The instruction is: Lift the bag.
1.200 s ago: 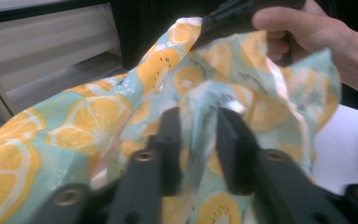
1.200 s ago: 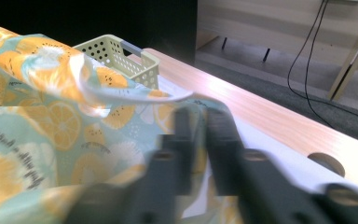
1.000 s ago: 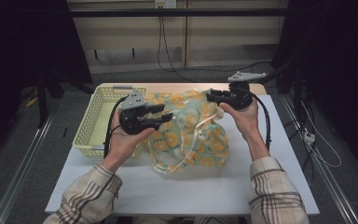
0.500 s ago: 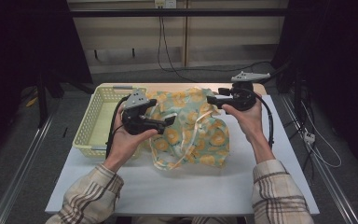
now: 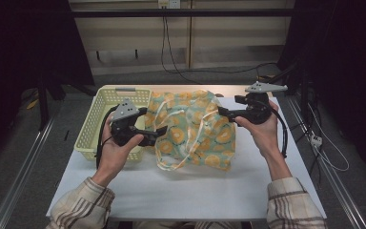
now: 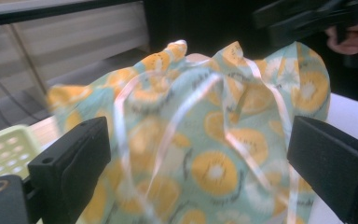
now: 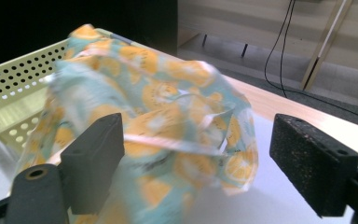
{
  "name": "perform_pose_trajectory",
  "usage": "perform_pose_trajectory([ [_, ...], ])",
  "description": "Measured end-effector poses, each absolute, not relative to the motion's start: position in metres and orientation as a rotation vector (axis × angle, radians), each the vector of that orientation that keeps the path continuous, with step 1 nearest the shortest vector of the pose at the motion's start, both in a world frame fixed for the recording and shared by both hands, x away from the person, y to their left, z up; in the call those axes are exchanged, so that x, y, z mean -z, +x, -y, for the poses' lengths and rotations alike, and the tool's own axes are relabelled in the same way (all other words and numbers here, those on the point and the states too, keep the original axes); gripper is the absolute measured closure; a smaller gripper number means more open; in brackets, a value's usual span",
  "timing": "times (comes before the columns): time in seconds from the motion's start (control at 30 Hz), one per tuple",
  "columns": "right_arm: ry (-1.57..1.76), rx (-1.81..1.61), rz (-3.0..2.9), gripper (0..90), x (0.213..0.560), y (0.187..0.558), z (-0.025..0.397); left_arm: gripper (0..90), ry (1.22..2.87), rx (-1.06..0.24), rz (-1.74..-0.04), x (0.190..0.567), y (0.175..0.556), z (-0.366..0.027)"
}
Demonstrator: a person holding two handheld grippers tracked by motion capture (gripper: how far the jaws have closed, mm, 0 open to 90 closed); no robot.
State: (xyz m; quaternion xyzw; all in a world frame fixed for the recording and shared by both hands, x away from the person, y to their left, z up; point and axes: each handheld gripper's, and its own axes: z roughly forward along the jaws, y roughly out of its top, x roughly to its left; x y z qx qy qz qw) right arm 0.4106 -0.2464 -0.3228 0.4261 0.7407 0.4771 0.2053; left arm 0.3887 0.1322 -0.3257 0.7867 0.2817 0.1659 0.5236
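Observation:
A drawstring cloth bag (image 5: 195,129), pale green with orange fruit slices and pale ribbon strings, lies crumpled on the white table (image 5: 181,191). My left gripper (image 5: 159,132) is at the bag's left edge, pointing right. In the left gripper view it (image 6: 200,140) stands open with the bag (image 6: 205,140) just ahead of its jaws. My right gripper (image 5: 221,110) is at the bag's upper right edge, pointing left. In the right gripper view it (image 7: 200,140) is open too, the blurred bag (image 7: 168,126) in front of it. Neither pair of jaws is closed on the cloth.
A pale yellow perforated basket (image 5: 106,117) stands at the table's left, touching the bag's far left corner, and its wall (image 7: 14,74) appears in the right gripper view. The right gripper (image 6: 307,18) appears at the top right of the left gripper view. Cables run along the floor behind and to the right.
Both hands have drawn apart, the left gripper toward the basket and the right outward. The bag has shifted toward the far side and spread out more loosely.

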Motion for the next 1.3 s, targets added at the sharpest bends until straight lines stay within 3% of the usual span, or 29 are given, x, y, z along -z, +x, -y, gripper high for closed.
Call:
perform_pose_trajectory([
  [0.67, 1.261, -1.211, -2.057, 12.8, 0.363, 0.357, 0.265, 5.3, 1.919, -0.425, -0.758, 0.366, 0.356, -0.173],
  [1.3, 1.363, -1.168, -2.027, 13.4, 0.407, 0.302, 0.276, 5.9, 1.889, -0.466, -0.847, 0.401, 0.308, -0.209],
])
